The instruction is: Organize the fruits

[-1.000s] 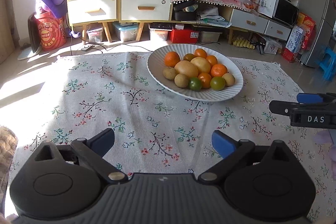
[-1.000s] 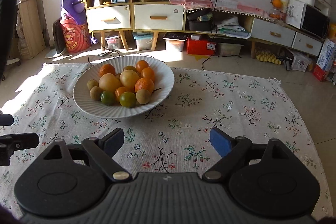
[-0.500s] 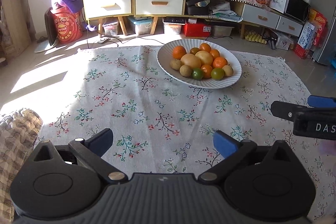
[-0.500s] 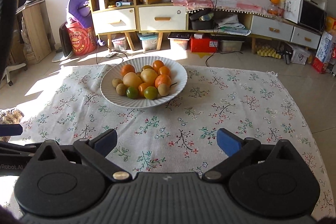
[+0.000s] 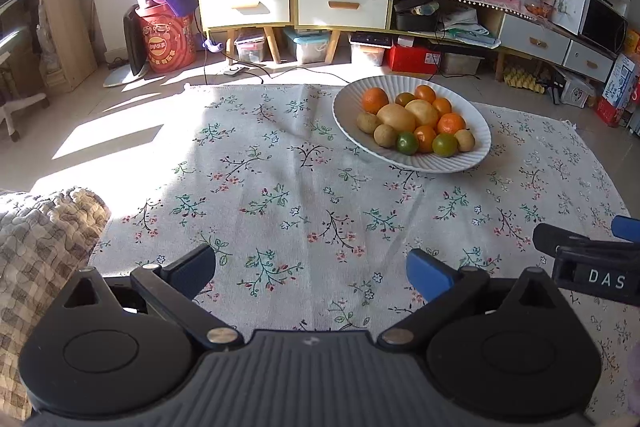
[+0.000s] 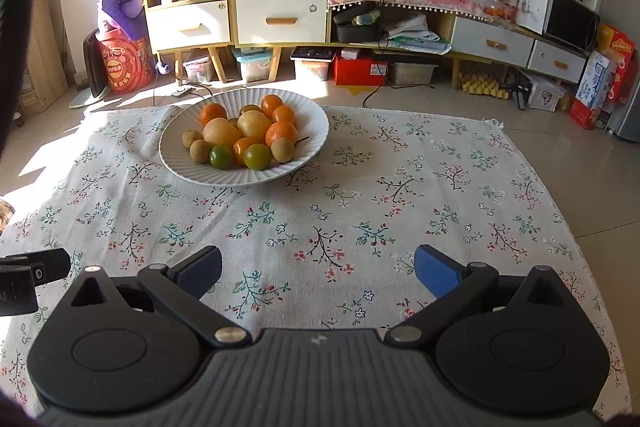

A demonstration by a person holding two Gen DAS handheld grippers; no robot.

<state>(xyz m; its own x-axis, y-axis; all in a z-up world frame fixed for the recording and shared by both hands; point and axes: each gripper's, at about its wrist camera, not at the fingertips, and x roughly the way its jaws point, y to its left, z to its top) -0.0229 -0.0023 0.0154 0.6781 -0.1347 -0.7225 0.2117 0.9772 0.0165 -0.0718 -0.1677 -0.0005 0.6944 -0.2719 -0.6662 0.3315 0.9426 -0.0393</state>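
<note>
- My left gripper (image 5: 312,269): hovering over the near part of the cloth (image 5: 280,167), fingers spread wide, gripping nothing.
- My right gripper (image 6: 318,269): hovering beside it over the same cloth, fingers likewise spread wide, gripping nothing.
- Bowl (image 6: 308,111): white, ribbed, sitting on the far part of the cloth, well apart from both grippers.
- Fruits (image 6: 244,135): lying heaped in the bowl; oranges at the back, two pale yellow ones in the middle, small brown and green ones along the front.
- Cushion (image 5: 40,239): lying at the cloth's near left corner.
</note>
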